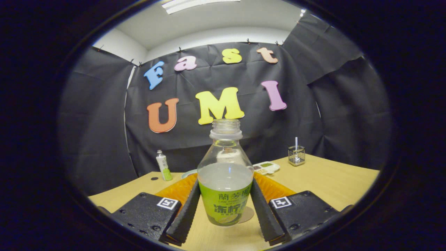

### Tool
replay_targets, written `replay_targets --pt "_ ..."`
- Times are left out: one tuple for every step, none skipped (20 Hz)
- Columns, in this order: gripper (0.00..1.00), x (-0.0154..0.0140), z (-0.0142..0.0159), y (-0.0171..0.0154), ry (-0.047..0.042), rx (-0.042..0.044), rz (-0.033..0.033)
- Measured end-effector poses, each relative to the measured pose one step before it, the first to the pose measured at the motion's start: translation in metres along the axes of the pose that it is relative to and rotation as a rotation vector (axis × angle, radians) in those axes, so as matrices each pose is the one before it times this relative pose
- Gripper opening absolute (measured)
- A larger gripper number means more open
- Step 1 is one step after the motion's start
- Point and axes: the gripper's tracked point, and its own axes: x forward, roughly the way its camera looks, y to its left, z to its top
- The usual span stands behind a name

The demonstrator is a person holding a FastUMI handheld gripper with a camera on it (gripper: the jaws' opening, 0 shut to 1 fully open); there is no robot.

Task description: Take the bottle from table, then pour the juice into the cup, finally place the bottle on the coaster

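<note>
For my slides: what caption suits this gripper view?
Gripper fingers clasp an open juice bottle upright above the wooden table.

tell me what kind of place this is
Probably a small demo or recording booth inside an office room: black cloth wall around a wooden table, with ceiling light above. The tool is shut on an uncapped bottle.

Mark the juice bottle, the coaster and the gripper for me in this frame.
Juice bottle [225,195]: gripper view, on its green label, between the fingers.
Coaster [248,215]: gripper view, on the bare edge showing beside the bottle's base.
Gripper [225,205]: gripper view, midway between the fingertips.
</note>
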Motion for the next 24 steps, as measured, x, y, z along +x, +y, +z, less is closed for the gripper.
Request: replay_targets --pt "0.82 0.00401 0.00287 -0.00509 -0.00653 -0.01896 -0.01475" --pt "0.82 0.00503 0.00062 -0.00075 0.00163 -0.00533 -0.00039" --pt "0.82 0.00563 -0.00103 0.00179 0.00634 0.00088 0.0079" --pt "0.82 0.00534 0.00105 0.0012 0.00132 -0.00449 0.01126" --pt "0.82 0.00549 -0.00036 -0.00054 0.00523 -0.00527 0.00301" --pt "0.82 0.00455 -0.00168 -0.00133 0.00712 -0.0035 -0.00435" --pt "0.83 0.00498 -0.00143 -0.00041 0.00717 -0.0017 -0.00479" --pt "0.82 0.00377 -0.00307 0.00021 0.01239 0.00007 -0.0023" --pt "0.82 0.00424 -0.00341 0.00118 0.00827 0.00376 -0.00056" --pt "0.82 0.00514 -0.00238 0.00179 0.00506 0.00609 0.00581" --pt "0.83 0.00614 -0.00333 0.00359 0.00328 0.0046 0.00999" --pt "0.82 0.00641 -0.00234 0.00236 0.00107 -0.00307 0.00581" --pt "0.82 0.00682 -0.00578 0.00329 0.00988 -0.00352 0.00997" --pt "0.82 0.00559 -0.00561 0.00237 0.0173 -0.00318 0.00916" --pt "0.83 0.00457 -0.00422 -0.00213 0.0149 -0.00721 -0.00353" --pt "0.83 0.00294 -0.00249 -0.00474 0.00625 -0.00423 -0.01484" --pt "0.83 0.00127 -0.0002 -0.00453 -0.0016 0.00116 -0.01383" --pt "0.83 0.00083 -0.00094 -0.00309 -0.00195 0.00134 -0.00998" --pt "0.83 0.00112 -0.003 -0.00298 0.00362 0.0084 -0.00753" --pt "0.83 0.00085 -0.00197 0.00068 0.00468 0.01168 0.00547" --pt "0.84 0.00057 -0.00207 0.00092 0.0077 0.00879 0.00076" --pt "0.84 -0.00099 -0.00166 -0.00006 0.00634 0.00149 0.00586" --pt "0.84 -0.00149 0.00063 0.00109 -0.00344 -0.00426 0.00611" --pt "0.84 0.00017 0.00022 0.00108 -0.00033 -0.00474 0.00024"
